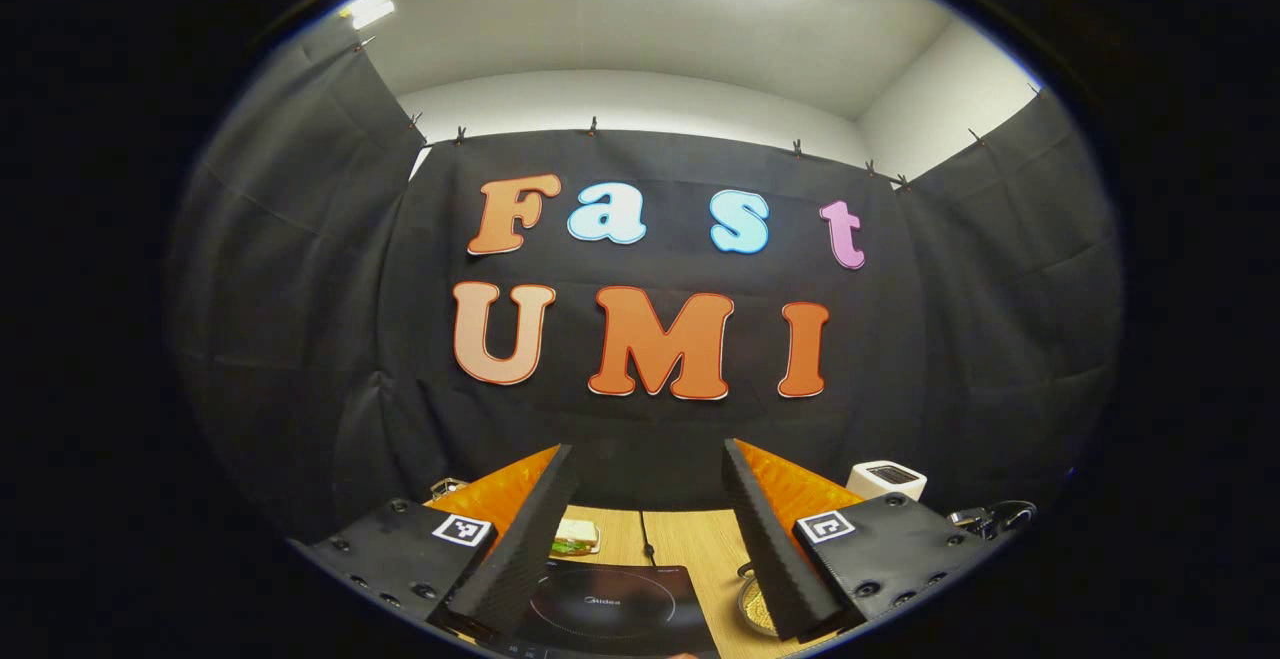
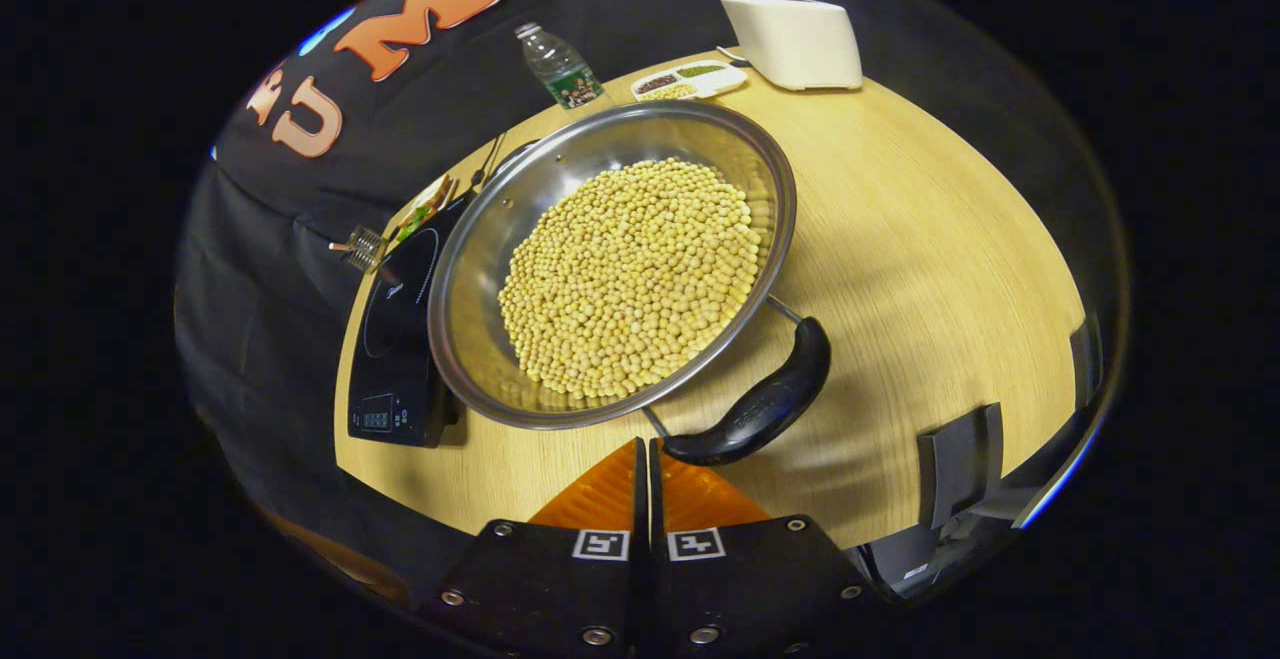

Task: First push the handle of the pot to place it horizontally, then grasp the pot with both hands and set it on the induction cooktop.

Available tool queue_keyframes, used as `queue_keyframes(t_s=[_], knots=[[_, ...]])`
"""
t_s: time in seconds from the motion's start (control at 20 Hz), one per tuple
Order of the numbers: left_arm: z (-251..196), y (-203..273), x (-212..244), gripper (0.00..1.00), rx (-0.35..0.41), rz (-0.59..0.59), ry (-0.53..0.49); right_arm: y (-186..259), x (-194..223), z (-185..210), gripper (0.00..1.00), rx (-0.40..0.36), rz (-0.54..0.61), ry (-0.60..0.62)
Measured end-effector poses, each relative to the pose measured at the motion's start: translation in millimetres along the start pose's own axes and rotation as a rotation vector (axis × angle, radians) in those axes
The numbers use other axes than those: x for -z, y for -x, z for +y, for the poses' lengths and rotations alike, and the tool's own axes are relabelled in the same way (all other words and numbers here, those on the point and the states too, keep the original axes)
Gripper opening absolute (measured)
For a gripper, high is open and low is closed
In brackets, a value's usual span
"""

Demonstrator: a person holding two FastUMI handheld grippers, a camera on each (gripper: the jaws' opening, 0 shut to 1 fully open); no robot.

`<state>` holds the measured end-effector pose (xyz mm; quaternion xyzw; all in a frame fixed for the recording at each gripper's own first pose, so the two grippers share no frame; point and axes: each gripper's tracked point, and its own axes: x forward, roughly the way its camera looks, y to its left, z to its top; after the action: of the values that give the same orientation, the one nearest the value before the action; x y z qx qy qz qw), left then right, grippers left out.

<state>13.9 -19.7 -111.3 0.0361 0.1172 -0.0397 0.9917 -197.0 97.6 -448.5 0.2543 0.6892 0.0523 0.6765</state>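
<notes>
Right gripper view: right claw (image 2: 648, 454) has its fingers pressed together, nothing between them, tips just beside the near end of the pot handle (image 2: 757, 406); can't tell if they touch it. The pot (image 2: 500, 269) is a wide steel pan full of yellow soybeans (image 2: 632, 274), sitting on the wooden desk (image 2: 920, 239). Its black handle lies at the pan's near-right rim on two wire arms, running diagonally in this view. The pot's left rim overlaps the right edge of the black induction cooktop (image 2: 395, 339) as seen from here; whether it rests on it or only hides it is unclear. The cooktop is at the desk's left side, control panel toward the near edge. At the far desk edge: water bottle (image 2: 560, 67), a white divided tray (image 2: 688, 81) with grains, a white toaster (image 2: 795, 41). A plate of food (image 2: 425, 207) peeks out behind the cooktop. A dark stand (image 2: 958, 461) is at the right near edge.

Left gripper view: left claw (image 1: 648, 539) has its fingers spread wide, holding nothing, raised and aimed at the booth wall. Between the fingers low down: the cooktop (image 1: 610, 604), a cable (image 1: 647, 537) on the desk (image 1: 700, 539), a sandwich plate (image 1: 575, 537). A slice of the pot (image 1: 755, 604) with beans shows beside the right finger. The toaster (image 1: 888, 479) is at the far right.
</notes>
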Motion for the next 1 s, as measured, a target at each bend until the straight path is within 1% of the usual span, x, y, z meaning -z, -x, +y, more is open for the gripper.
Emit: queue_keyframes(t_s=[0.05,0.1,0.2,0.25,0.3,0.35,0.4,0.45,0.7,0.75,0.95,1.0], knots=[[1,0,1,0.95,-0.004,0.002,-0.001,-2,0,-1,0.00,-0.002,0.016,-0.023],[3,-2,1,0.93,-0.008,0.004,-0.001,-1,-2,-2,0.00,0.000,0.018,-0.030],[3,-4,3,0.93,-0.011,0.009,-0.001,-4,-6,-9,0.00,0.020,0.018,-0.023],[3,-3,5,0.95,-0.011,0.011,-0.001,-4,-8,-9,0.00,0.021,0.018,-0.030],[3,-2,6,0.95,-0.011,0.013,0.002,-5,-11,-11,0.00,0.022,0.016,-0.037],[3,-3,8,0.93,-0.012,0.015,0.005,-5,-14,-14,0.00,0.026,0.015,-0.041],[5,-3,9,0.95,-0.016,0.017,0.007,-5,-17,-18,0.00,0.033,0.015,-0.043],[6,-4,11,0.93,-0.021,0.019,0.010,-4,-20,-20,0.00,0.040,0.012,-0.045],[9,-7,18,0.93,-0.038,0.039,0.011,-5,-41,-36,0.00,0.082,-0.004,-0.058],[8,-7,19,0.95,-0.037,0.042,0.012,-5,-45,-39,0.00,0.091,-0.007,-0.059],[13,-8,23,0.95,-0.047,0.049,0.015,-6,-59,-52,0.00,0.128,-0.024,-0.071],[15,-9,25,0.98,-0.053,0.051,0.016,-8,-65,-55,0.00,0.137,-0.036,-0.088]])
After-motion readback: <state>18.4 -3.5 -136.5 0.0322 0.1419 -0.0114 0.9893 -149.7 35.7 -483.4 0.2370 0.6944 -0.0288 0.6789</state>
